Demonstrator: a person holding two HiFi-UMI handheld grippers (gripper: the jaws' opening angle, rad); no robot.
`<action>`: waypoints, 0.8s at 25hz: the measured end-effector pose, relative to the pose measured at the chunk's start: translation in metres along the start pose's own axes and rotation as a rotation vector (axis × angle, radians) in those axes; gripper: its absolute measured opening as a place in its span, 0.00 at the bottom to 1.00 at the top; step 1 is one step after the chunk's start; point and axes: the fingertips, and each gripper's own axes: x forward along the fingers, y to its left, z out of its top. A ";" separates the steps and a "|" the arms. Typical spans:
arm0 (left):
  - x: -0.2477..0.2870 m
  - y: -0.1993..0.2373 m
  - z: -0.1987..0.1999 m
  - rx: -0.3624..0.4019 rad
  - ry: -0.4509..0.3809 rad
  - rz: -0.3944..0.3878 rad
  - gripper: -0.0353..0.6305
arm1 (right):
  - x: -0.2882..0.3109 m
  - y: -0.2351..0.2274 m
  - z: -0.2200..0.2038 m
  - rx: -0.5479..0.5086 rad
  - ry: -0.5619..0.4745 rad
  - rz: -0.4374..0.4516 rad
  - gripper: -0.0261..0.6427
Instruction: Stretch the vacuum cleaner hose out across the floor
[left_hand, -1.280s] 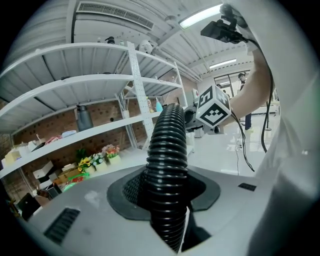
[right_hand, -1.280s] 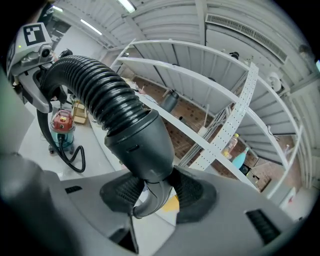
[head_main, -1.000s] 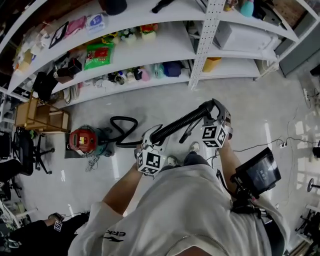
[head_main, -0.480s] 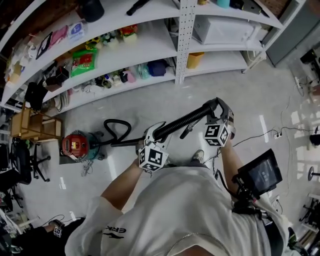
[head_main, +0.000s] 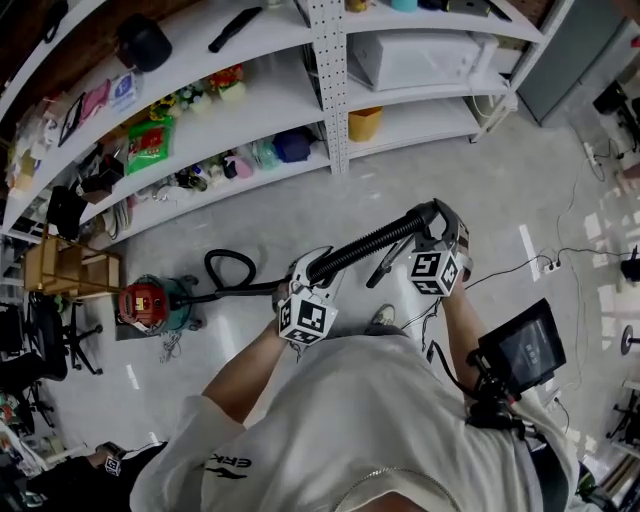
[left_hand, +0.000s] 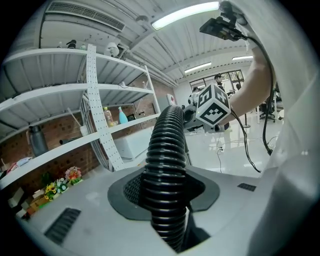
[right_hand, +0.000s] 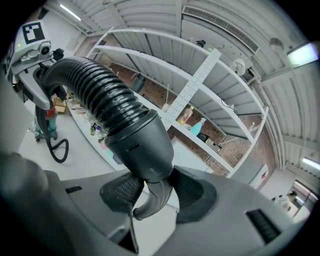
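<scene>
- Left gripper (head_main: 308, 270) — jaws clamped on the black ribbed plastic hose (head_main: 365, 245).
- Right gripper (head_main: 433, 222) — jaws clamped on the hose's smooth dark-grey handle end (right_hand: 142, 150).
- The hose loops beside the red canister vacuum cleaner (head_main: 145, 303), then spans both grippers, held off the floor.

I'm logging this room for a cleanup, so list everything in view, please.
vacuum: one, red and teal, on the floor at left
hose: one, black, from the vacuum up off the floor
shelves: one unit, white, across the top
box: one, white, on a shelf at right
tub: one, yellow, shelf below the box
stand: one, wooden, far left
chair: one, black, left edge
screen: one, dark, lower right
person: one, white shirt, bottom
left tongs: one, white, shut on the hose
right tongs: one, white, shut on the hose's end
</scene>
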 end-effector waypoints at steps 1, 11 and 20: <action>0.007 -0.005 0.004 0.002 0.002 -0.001 0.26 | 0.001 -0.006 -0.007 0.003 0.001 -0.001 0.31; 0.078 -0.042 0.053 0.022 -0.003 -0.025 0.26 | 0.009 -0.082 -0.066 0.037 0.028 -0.024 0.31; 0.137 -0.072 0.073 0.026 0.007 -0.090 0.26 | 0.025 -0.135 -0.108 0.022 0.054 -0.062 0.31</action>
